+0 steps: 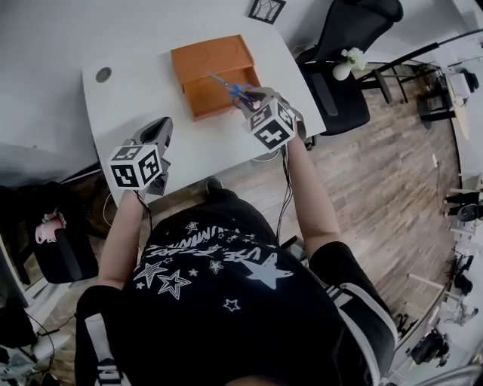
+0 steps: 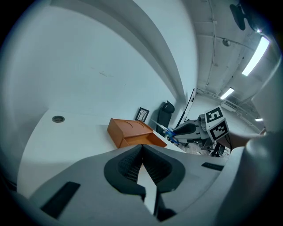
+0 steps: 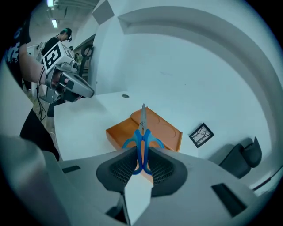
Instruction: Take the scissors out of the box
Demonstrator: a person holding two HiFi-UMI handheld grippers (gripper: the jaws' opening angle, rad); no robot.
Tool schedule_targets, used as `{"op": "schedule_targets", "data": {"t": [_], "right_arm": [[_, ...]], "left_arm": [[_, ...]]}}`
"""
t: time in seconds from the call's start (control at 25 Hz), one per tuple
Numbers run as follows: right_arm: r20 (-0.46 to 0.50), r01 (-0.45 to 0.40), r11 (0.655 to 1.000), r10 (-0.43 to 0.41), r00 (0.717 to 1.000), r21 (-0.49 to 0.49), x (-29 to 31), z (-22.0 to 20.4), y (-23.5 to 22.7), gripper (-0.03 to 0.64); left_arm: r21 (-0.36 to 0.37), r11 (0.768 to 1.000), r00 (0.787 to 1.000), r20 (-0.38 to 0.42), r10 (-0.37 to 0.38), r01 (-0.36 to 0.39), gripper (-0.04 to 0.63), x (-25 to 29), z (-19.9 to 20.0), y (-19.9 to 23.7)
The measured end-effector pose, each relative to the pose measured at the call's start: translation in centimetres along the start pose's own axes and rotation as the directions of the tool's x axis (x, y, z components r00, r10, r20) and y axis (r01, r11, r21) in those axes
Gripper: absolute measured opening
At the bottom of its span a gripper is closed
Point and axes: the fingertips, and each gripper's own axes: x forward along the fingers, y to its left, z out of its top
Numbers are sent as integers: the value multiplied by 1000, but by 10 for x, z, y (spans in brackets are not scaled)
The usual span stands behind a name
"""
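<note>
An orange box [image 1: 214, 72] stands open on the white table [image 1: 143, 98], with its lid folded back. Blue-handled scissors [image 1: 229, 86] hang in the air over the box's near right corner, blades pointing up and away. My right gripper [image 1: 250, 97] is shut on their handles; in the right gripper view the scissors [image 3: 142, 132] stick out from between the jaws above the box [image 3: 166, 131]. My left gripper [image 1: 160, 125] hovers over the table's near edge, left of the box, jaws closed together and holding nothing. The left gripper view shows the box [image 2: 131, 132] and the scissors [image 2: 170, 132] ahead.
A round cable hole [image 1: 103, 75] sits in the table at the left. A small framed picture [image 1: 266, 9] lies at the far edge. A black office chair [image 1: 343, 71] stands right of the table, with a white flower vase [image 1: 344, 68] by it.
</note>
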Motion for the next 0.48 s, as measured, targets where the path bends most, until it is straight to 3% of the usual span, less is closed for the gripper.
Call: {"op": "schedule_targets", "data": {"t": [0.48], "right_arm": [[45, 101, 979, -110, 993, 175, -64, -8, 89, 103]], "left_arm": [[25, 998, 998, 1, -64, 64, 18, -79, -37, -18]]}}
